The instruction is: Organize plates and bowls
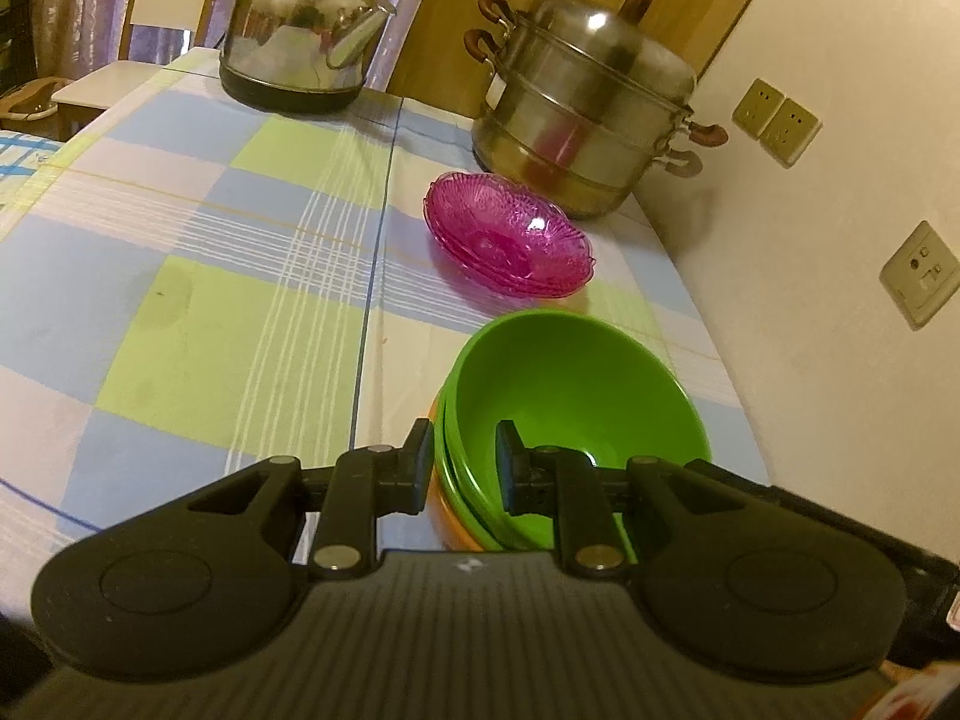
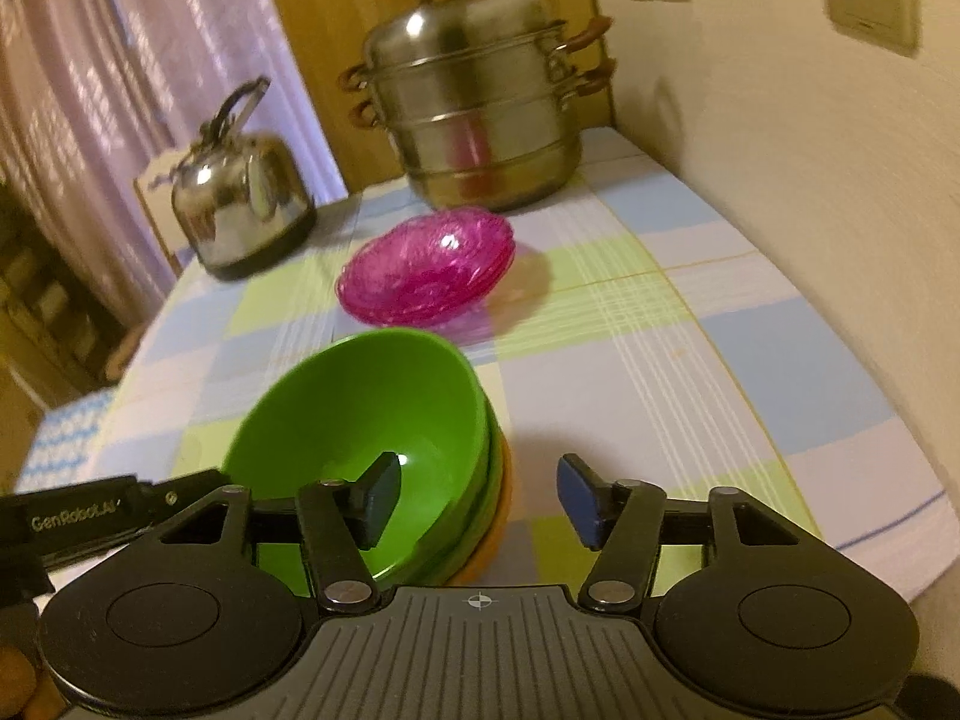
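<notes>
A stack of bowls, green (image 1: 570, 396) on top and orange (image 1: 447, 510) at the bottom, sits on the checked tablecloth. My left gripper (image 1: 462, 468) straddles the stack's near left rim, one finger inside the top green bowl and one outside, with the jaws narrowly apart. In the right wrist view my right gripper (image 2: 480, 495) is open wide over the right rim of the green bowls (image 2: 366, 408), left finger inside, right finger clear of it. A stack of pink glass plates (image 1: 510, 237) (image 2: 429, 267) lies just beyond the bowls.
A steel steamer pot (image 1: 585, 111) (image 2: 474, 102) and a steel kettle (image 1: 303, 30) (image 2: 240, 186) stand at the back of the table (image 1: 198, 276). A wall with sockets (image 1: 777, 123) runs along the table's right edge. A chair (image 1: 120, 60) stands at the far left.
</notes>
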Available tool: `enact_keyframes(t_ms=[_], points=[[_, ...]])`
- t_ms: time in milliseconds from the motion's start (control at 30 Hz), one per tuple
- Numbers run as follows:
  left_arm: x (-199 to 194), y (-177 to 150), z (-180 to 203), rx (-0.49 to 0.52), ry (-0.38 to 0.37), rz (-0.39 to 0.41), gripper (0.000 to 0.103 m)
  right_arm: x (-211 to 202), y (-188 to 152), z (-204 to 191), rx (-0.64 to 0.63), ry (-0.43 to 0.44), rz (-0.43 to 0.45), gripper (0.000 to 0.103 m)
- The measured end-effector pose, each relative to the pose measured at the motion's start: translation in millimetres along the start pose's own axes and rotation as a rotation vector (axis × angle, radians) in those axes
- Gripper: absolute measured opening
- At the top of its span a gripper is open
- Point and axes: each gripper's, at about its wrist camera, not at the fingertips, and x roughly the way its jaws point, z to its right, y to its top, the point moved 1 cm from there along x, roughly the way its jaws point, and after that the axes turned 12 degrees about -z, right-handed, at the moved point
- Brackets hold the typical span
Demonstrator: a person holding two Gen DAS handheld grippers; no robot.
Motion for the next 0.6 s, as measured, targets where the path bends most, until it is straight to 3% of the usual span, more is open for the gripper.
enact_keyframes(t_ms=[133, 333, 400, 600], points=[[-17.0, -9.8, -0.6, 0.019, 0.010, 0.017, 0.024, -14.5, -6.9, 7.6, 0.051, 0.009, -0.003, 0.063], [-35.9, -28.6, 2.2, 0.081, 0.045, 0.016, 0.043, -36.8, -24.2, 13.5, 0.087, 0.002, -0.005, 0.068], [-40.0, -36.9, 3.9, 0.107, 0.062, 0.008, 0.054, -42.6, -32.8, 14.1, 0.087, -0.008, -0.013, 0.070], [-46.2, -62.9, 4.0, 0.171, 0.109, -0.013, 0.067, -54.5, -58.5, 13.5, 0.053, -0.048, -0.039, 0.073]])
